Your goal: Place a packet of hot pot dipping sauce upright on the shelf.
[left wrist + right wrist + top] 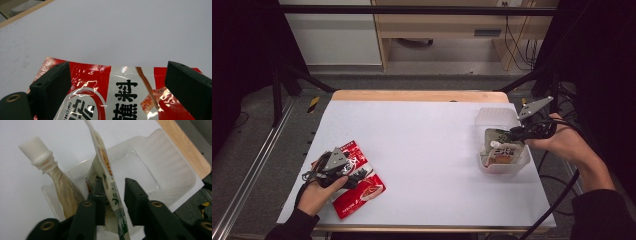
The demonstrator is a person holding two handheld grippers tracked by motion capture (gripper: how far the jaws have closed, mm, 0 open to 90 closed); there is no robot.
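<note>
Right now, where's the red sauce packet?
High view: the red sauce packet lies flat at the white table's near-left corner, under the left gripper, whose open jaws straddle it.

The left gripper [117,85] has its jaws spread wide over a red-and-white sachet [117,95] lying on the white table [112,30].

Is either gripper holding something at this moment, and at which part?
Neither. The right gripper has its jaws apart around the edge of a flat pouch in the clear tray. The left gripper stands open over the red packet.
</note>
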